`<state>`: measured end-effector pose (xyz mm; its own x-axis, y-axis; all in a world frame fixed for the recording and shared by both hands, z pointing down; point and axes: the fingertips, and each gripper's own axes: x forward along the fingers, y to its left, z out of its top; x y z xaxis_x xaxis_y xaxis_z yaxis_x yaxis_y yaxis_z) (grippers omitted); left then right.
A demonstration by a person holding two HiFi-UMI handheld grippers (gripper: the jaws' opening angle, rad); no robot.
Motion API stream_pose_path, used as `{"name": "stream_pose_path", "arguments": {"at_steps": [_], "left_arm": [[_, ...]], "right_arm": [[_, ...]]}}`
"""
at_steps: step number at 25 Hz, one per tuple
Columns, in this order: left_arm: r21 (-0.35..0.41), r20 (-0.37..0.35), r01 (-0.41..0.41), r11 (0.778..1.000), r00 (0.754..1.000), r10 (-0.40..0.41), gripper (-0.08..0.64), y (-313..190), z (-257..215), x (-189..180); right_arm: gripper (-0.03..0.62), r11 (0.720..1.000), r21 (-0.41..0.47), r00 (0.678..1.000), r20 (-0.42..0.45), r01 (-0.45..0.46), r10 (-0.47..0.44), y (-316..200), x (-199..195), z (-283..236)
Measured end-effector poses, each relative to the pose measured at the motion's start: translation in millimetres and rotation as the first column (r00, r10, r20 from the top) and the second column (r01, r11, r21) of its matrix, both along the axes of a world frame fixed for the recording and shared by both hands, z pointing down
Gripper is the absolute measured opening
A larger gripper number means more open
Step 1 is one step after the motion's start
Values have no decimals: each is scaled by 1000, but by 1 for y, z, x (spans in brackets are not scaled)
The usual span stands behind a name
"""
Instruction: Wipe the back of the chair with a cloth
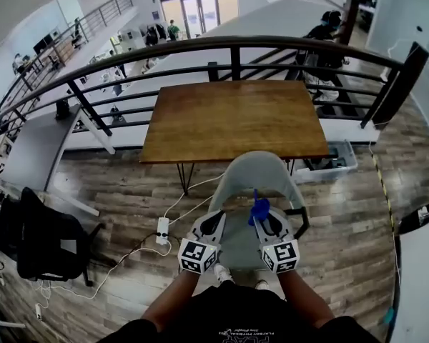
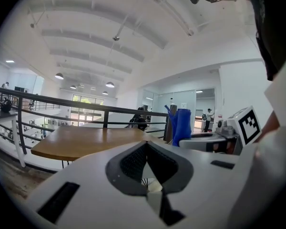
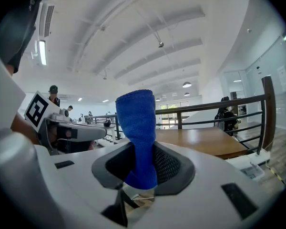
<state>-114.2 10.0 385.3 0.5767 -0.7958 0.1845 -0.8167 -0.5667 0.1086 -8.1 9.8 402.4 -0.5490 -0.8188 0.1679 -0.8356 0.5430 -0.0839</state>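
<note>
While I keep both claws low over the grey chair [image 1: 256, 171], the right claw [image 1: 269, 221] is pinching the blue cloth [image 1: 259, 209], which stands upright out of its jaws. Right gripper view: cloth [image 3: 138, 132] clamped between the dark pads [image 3: 169, 168]. Left claw [image 1: 213, 224] sits just beside it, jaws pressed together, nothing between them. From the left gripper view the cloth [image 2: 182, 125] shows to its right. Chair is at the near edge of the wooden surface [image 1: 232, 120], with a railing [image 1: 200, 45] behind.
</note>
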Motion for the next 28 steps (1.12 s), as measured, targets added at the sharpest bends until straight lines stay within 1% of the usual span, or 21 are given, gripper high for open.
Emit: {"name": "stream_pose_path", "arguments": {"at_steps": [4, 8, 12, 15, 19, 22, 26, 28], "left_arm": [[-19, -31, -42, 999, 999, 41, 6, -17, 5, -7], [-14, -37, -85, 996, 996, 84, 6, -30, 8, -10], [-28, -46, -85, 996, 995, 83, 6, -46, 15, -15], [-51, -46, -81, 995, 996, 78, 6, -57, 25, -13], [-63, -50, -73, 995, 996, 70, 6, -73, 35, -2], [-77, -36, -67, 995, 997, 64, 6, -87, 44, 7], [-88, -15, -35, 995, 999, 34, 6, -112, 57, 12], [-83, 8, -24, 996, 1000, 25, 6, -126, 62, 13]], "right_arm": [[110, 999, -20, 999, -29, -36, 36, -13, -10, 5], [110, 997, -26, 996, -55, -74, 72, -20, -12, 10], [110, 995, -51, 993, -84, -83, 78, -28, -11, 17], [110, 993, -75, 994, -72, -88, 82, -40, -11, 23], [110, 995, -79, 996, -67, -63, 58, -64, -14, 34], [110, 995, -90, 997, -63, -47, 41, -82, -15, 43], [110, 996, -89, 998, -65, -1, -5, -107, -21, 57], [110, 995, -95, 997, -71, 14, -21, -119, -24, 66]]}}
